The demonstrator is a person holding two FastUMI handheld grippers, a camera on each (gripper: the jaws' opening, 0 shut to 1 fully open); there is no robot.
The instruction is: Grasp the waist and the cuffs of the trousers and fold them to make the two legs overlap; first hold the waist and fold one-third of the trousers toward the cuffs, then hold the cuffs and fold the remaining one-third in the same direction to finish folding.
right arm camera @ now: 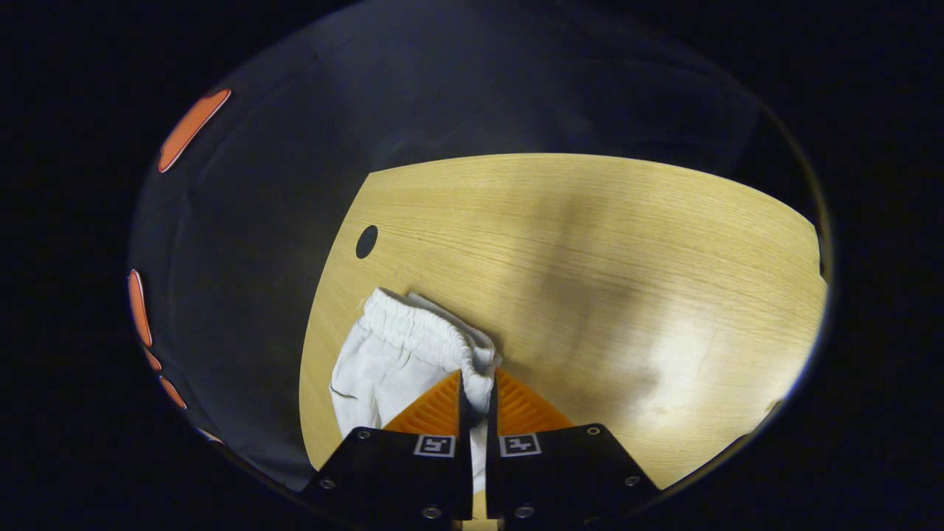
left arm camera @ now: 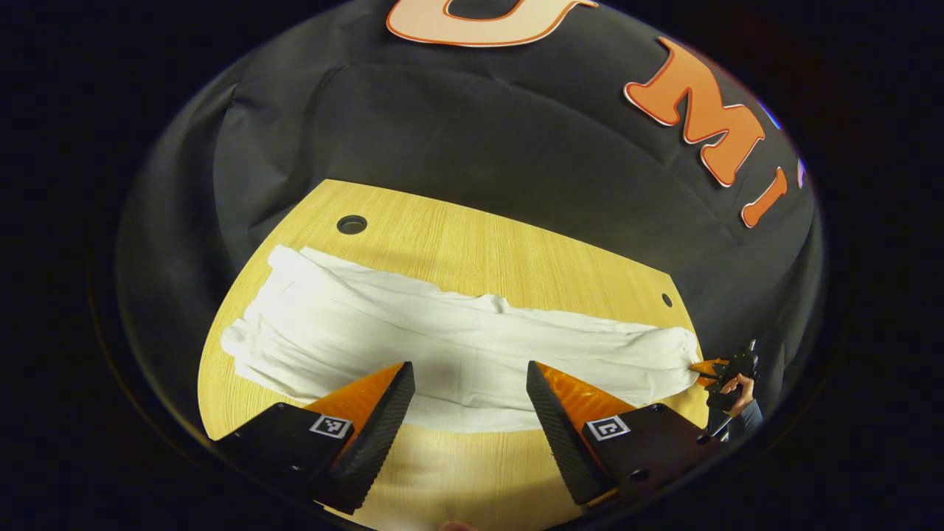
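Trousers (left arm camera: 457,346) lie stretched lengthwise across the wooden table (left arm camera: 479,243), on its near half, well short of the round cable hole (left arm camera: 352,224) at the back. They look narrow, so my read is the legs are already overlapped and the waist fold is the step in hand.

Right gripper (right arm camera: 477,402): fingers pressed together, pinching the elastic waistband (right arm camera: 420,332) at its corner. In the left gripper view it shows at the far end of the trousers, with a hand (left arm camera: 737,385) on it.

Left gripper (left arm camera: 470,394): fingers spread wide, hovering over the mid-length of the trousers at their near edge, gripping nothing.

How to do it well, as I judge it:
- One corner pinch on the waistband will let the other corner sag and skew the fold. Bring the left gripper to the waistband's other corner before lifting.
- Lift just clear of the table, carry toward the cuffs, parallel to the trousers' long edge.
- Lay down at about a third of the length, with the waistband square across the legs.
- Fabric is limp and already wrinkled mid-length; keep light tension between the grips so no bunching gets trapped under the fold.
- Let go only once the cloth lies flat.
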